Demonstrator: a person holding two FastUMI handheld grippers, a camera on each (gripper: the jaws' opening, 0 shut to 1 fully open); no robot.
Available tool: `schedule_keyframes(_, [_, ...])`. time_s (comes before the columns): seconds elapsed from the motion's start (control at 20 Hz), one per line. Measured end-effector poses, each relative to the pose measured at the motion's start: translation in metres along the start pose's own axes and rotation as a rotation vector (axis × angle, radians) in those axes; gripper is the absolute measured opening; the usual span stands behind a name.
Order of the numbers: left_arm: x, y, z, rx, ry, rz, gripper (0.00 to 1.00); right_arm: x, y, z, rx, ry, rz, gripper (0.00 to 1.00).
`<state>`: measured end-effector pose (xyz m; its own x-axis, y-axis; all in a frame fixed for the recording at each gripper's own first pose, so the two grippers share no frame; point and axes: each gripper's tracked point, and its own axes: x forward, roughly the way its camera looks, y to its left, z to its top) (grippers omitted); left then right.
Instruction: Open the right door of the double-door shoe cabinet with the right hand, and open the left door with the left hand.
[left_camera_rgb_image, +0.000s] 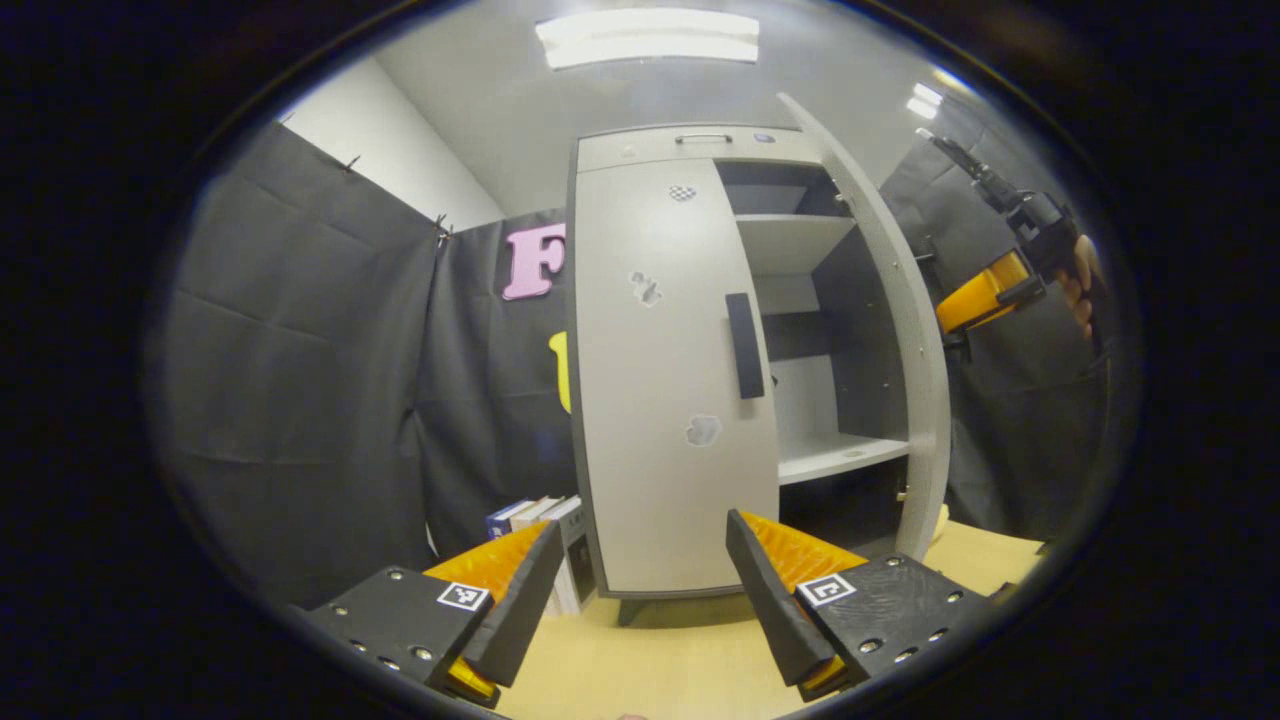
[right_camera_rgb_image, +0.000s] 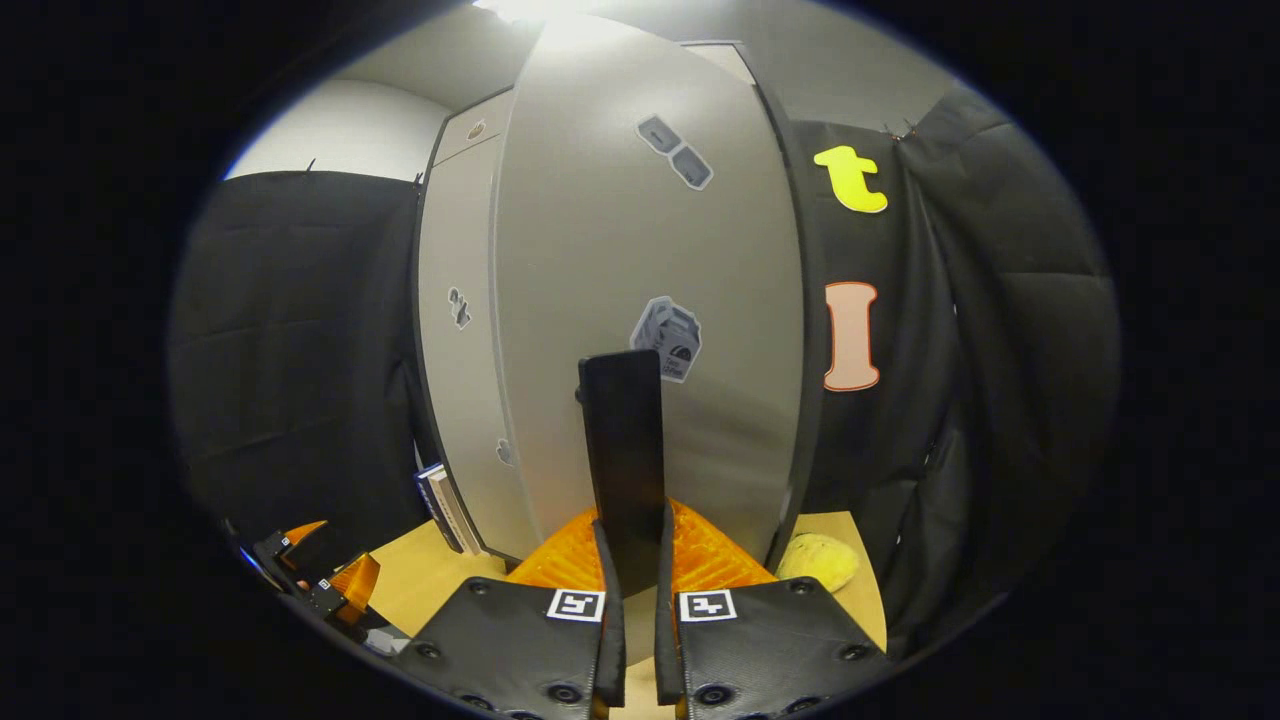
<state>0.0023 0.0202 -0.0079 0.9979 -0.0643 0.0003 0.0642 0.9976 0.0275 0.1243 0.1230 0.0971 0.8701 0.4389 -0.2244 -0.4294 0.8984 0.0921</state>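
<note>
Shoe cabinet (left_camera_rgb_image: 660, 400) stands on wooden tabletop (left_camera_rgb_image: 660, 670) (black-draped booth).

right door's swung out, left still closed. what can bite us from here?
1. The right hand-held gripper is clamped on the right door's handle; pulling off the door's arc could make it slip.
2. The left hand-held gripper is open and well short of the left door's handle; a misaligned approach may hit the door face.
3. The books beside the cabinet may block the left door's swing.

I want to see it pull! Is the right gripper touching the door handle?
Touching. The right gripper view shows the right gripper with both fingers closed on the handle.
</note>
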Motion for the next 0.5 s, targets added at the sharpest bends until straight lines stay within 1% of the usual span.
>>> schedule_keyframes(0.15, [0.003,-0.003,0.003,-0.004,-0.001,-0.024,0.99,-0.005,-0.007,0.000,-0.018,0.000,-0.026,0.12])
schedule_keyframes(0.25, [0.008,-0.015,0.000,-0.006,-0.003,-0.041,0.99,-0.008,-0.013,-0.001,-0.030,0.001,-0.042,0.13])
schedule_keyframes(0.35, [0.014,-0.027,0.000,-0.006,-0.004,-0.053,0.98,-0.011,-0.019,-0.001,-0.038,0.002,-0.054,0.12])
schedule_keyframes(0.45, [0.017,-0.039,0.000,-0.011,0.000,-0.064,0.98,-0.012,-0.021,0.000,-0.038,-0.003,-0.064,0.13])
schedule_keyframes(0.5, [0.019,-0.044,0.000,-0.015,0.002,-0.070,0.95,-0.012,-0.023,0.001,-0.040,-0.008,-0.069,0.12])
